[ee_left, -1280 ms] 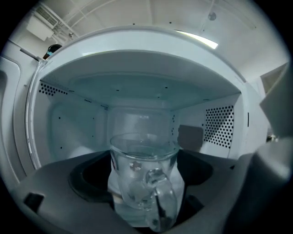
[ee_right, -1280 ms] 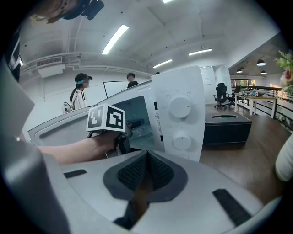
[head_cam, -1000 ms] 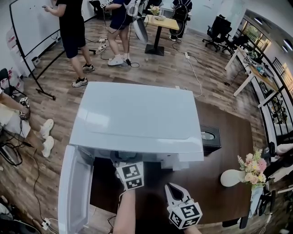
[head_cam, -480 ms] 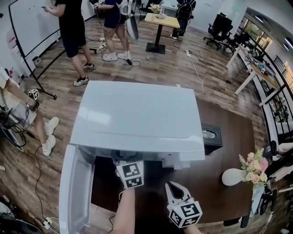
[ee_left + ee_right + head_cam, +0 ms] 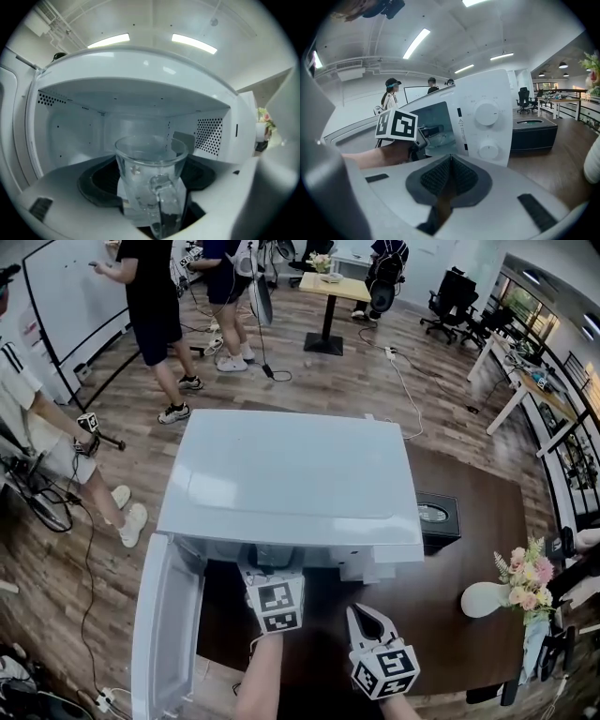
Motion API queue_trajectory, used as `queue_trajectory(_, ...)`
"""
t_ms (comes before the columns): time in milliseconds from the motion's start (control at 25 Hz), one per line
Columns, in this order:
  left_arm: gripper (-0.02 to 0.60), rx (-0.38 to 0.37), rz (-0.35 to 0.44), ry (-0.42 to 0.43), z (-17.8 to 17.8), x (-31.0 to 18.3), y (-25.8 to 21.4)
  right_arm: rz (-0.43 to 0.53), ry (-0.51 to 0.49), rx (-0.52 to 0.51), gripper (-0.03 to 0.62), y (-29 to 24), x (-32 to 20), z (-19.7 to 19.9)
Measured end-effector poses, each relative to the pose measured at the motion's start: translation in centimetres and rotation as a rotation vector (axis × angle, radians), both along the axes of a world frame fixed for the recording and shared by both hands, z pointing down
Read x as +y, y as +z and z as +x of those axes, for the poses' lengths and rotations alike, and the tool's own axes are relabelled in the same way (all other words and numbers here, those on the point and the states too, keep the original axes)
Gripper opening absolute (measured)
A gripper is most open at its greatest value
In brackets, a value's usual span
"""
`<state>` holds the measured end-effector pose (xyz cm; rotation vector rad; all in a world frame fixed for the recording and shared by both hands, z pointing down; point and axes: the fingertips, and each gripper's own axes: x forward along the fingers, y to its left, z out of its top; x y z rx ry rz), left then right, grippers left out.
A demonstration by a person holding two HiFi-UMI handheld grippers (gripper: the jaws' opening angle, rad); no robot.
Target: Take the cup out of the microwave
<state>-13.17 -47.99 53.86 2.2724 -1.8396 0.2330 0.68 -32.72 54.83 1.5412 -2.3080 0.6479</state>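
Note:
A clear glass cup with its handle toward me stands in the white microwave's cavity. My left gripper reaches into the opening, and its dark pads flank the cup on both sides and press on it. From the head view only its marker cube shows below the microwave's top; the jaws and the cup are hidden. The microwave door hangs open at the left. My right gripper hovers in front of the control panel, shut and empty.
A black box sits on the dark table right of the microwave. A white vase with flowers stands at the table's right edge. Several people stand on the wooden floor at the back left, one close by.
People at the back left have walked, one closer to the table. Both grippers stay about where they were relative to the microwave.

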Motion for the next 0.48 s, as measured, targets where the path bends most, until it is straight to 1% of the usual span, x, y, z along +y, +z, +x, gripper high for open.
queue_trajectory(480,0.385,-0.006,-0.013,0.070,0.4,4.9,-0.5,0.042,0.030,-0.017,-0.006,-1.2,1.2,-0.5)
